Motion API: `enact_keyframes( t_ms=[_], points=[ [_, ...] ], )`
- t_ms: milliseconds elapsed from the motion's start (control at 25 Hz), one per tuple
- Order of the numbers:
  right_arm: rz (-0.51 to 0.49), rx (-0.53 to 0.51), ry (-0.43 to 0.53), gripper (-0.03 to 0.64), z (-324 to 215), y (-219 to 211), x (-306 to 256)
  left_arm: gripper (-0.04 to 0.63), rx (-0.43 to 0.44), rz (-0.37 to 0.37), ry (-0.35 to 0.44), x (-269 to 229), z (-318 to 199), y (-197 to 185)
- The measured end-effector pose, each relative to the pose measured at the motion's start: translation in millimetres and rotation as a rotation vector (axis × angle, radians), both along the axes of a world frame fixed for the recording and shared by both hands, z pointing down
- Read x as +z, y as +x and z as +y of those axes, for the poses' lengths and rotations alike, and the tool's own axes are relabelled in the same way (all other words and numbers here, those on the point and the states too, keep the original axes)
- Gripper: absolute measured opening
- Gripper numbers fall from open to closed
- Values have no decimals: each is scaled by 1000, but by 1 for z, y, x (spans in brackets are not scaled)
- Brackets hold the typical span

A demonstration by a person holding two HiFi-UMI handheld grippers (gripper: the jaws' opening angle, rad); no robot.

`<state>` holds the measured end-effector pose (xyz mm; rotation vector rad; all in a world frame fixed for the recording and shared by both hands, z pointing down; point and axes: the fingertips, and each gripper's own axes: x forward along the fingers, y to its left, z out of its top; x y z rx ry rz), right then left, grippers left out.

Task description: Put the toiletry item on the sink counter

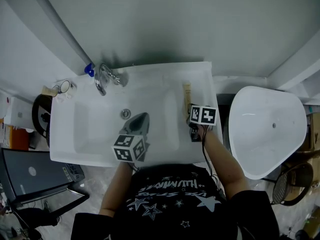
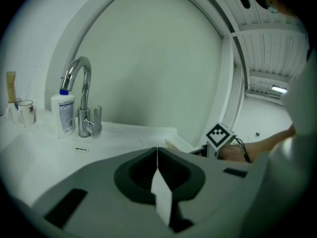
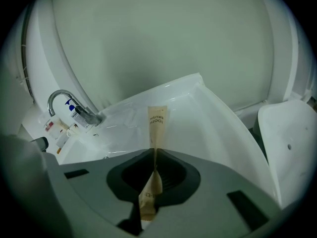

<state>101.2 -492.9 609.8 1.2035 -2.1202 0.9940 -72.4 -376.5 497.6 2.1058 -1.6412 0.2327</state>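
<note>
A tan paper toothbrush packet point(image 1: 187, 95) point(image 3: 157, 123) sticks out forward from my right gripper point(image 1: 191, 117) point(image 3: 154, 152), whose jaws are shut on its near end. The packet hangs just over the right-hand rim of the white sink counter point(image 1: 202, 81) point(image 3: 218, 118); I cannot tell whether it touches it. My left gripper point(image 1: 142, 118) point(image 2: 157, 150) hovers over the middle of the basin, its jaws shut tip to tip with nothing held. The right gripper's marker cube point(image 2: 219, 135) and the hand behind it show at the right of the left gripper view.
A chrome faucet point(image 1: 102, 79) point(image 2: 79, 86) point(image 3: 62, 100) stands at the sink's back left, with a white blue-capped bottle point(image 2: 63, 114) beside it and cups point(image 2: 25, 111) further left. The drain point(image 1: 125, 114) lies mid-basin. A white toilet point(image 1: 270, 129) stands to the right.
</note>
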Motion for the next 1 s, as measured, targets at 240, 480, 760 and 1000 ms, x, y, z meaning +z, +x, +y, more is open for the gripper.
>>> enact_keyframes(
  t_ms=[240, 480, 760, 1000],
  points=[
    [15, -22, 10, 28, 1, -4, 2, 20, 18, 7, -12, 5, 2, 2],
    [22, -23, 21, 101, 4, -5, 5, 20, 34, 14, -20, 8, 7, 2],
    [36, -21, 50, 140, 7, -5, 0, 20, 44, 22, -21, 10, 12, -3],
    [47, 15, 84, 140, 12, 2, -10, 20, 69, 25, -13, 7, 19, -6]
  ],
)
